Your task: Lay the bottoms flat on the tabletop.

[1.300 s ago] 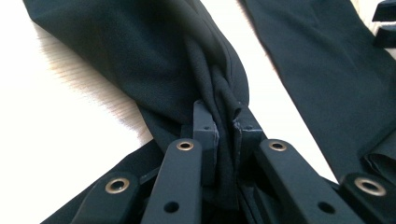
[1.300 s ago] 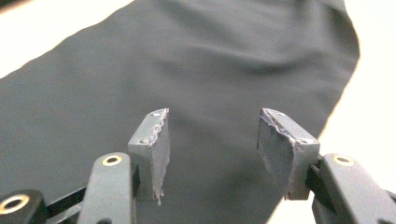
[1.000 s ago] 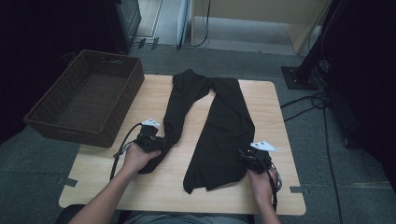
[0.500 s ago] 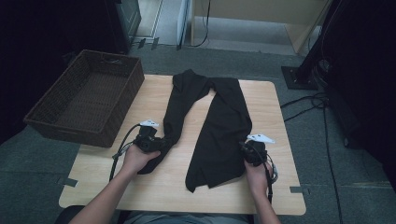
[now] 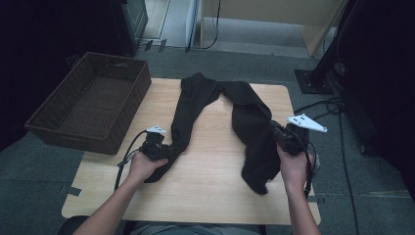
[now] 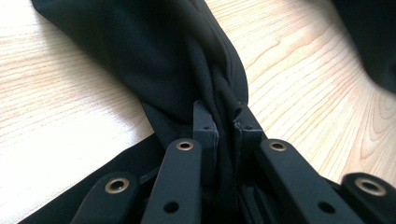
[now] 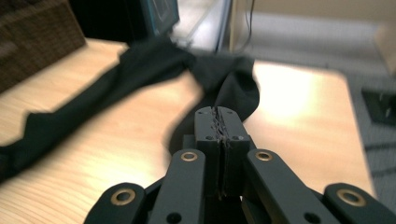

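Observation:
A pair of black trousers (image 5: 244, 105) lies on the wooden table (image 5: 210, 186) with both legs pointing toward me. My left gripper (image 5: 169, 149) rests low on the table, shut on the bunched cloth of the left leg (image 6: 154, 56); in the left gripper view (image 6: 223, 112) the fabric is pinched between its pads. My right gripper (image 5: 274, 131) is raised above the table and shut on the right leg, whose lower end hangs down in a fold (image 5: 257, 171). In the right gripper view (image 7: 220, 114) the jaws are pressed together, with the trousers (image 7: 140, 65) stretched out beyond them.
A dark wicker basket (image 5: 93, 103) stands off the table's left edge. Cables (image 5: 337, 105) and a dark stand base (image 5: 313, 81) lie on the floor to the right. Bare wood shows between the two legs and along the near edge.
The right gripper has risen from the table's right side with the right trouser leg in it, so the leg now hangs folded. The left gripper has kept still.

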Demonstrator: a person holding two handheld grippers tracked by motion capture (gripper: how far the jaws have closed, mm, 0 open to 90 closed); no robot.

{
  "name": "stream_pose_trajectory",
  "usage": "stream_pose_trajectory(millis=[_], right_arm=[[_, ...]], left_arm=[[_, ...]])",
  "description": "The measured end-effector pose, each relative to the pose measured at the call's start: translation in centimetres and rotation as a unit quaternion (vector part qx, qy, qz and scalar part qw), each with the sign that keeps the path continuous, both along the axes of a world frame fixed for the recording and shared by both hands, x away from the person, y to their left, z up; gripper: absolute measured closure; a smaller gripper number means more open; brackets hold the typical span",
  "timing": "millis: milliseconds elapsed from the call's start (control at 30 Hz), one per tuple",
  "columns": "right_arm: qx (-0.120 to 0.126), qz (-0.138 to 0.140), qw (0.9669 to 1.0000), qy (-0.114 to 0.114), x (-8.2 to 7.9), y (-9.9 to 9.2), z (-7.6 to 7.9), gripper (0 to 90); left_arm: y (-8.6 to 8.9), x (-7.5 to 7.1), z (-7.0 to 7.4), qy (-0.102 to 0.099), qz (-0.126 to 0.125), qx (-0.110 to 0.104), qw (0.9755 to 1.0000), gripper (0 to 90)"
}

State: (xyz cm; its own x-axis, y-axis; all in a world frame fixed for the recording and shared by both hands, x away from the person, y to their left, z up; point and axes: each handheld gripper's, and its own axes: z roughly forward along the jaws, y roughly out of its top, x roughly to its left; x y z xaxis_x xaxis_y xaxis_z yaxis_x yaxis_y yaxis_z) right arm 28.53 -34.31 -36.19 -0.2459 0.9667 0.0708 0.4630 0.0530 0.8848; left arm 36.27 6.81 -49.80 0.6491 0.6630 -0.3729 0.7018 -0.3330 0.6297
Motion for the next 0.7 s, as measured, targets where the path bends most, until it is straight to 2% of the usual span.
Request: stream_pose_trajectory(millis=[33,100,133,167,200,233,300,367,433,500,567,700], right_arm=[[-0.004,0.01,0.9999,-0.004,-0.1,0.6,0.7,88.3],[-0.009,0.036,0.9993,0.001,-0.2,2.7,0.9,88.0],[-0.017,0.064,0.9977,0.014,-0.1,5.3,-0.4,86.0],[-0.017,0.064,0.9977,0.014,-0.1,5.3,-0.4,86.0],[-0.016,0.099,0.9944,0.033,0.0,7.9,-2.7,73.2],[-0.016,0.099,0.9944,0.033,0.0,7.9,-2.7,73.2],[-0.02,0.133,0.989,0.061,0.0,10.1,-5.0,68.6],[-0.04,0.145,0.9863,0.069,-0.1,11.2,-6.3,65.8],[-0.033,0.146,0.9862,0.069,0.1,10.9,-6.6,64.1],[-0.028,0.135,0.9887,0.059,0.5,9.9,-6.5,63.4],[-0.039,0.116,0.991,0.054,1.1,8.2,-6.7,62.8],[-0.036,0.069,0.9939,0.078,2.3,4.9,-8.7,61.7]], left_arm=[[0.0,0.0,0.0,0.0,0.0,0.0,1.0,83.0],[0.0,0.0,0.0,0.0,-0.001,0.0,1.0,83.0],[0.0,0.0,0.0,0.001,0.0,-0.001,1.0,82.9],[0.0,0.0,0.0,0.001,-0.001,-0.001,1.0,82.9],[0.0,0.0,0.0,0.001,-0.001,0.0,1.0,82.9],[0.0,0.0,0.0,0.001,-0.002,0.0,1.0,82.9],[0.0,0.0,0.0,0.003,-0.002,0.0,1.0,82.8],[0.1,0.0,-0.1,0.004,-0.003,0.001,1.0,82.7],[0.0,0.0,-0.2,0.004,-0.003,0.001,1.0,82.7],[0.0,0.0,-0.2,0.005,-0.004,0.002,1.0,82.8],[0.0,0.0,-0.3,0.006,-0.004,0.003,1.0,82.8],[-0.1,0.0,-0.3,0.007,-0.004,0.004,1.0,82.6]])
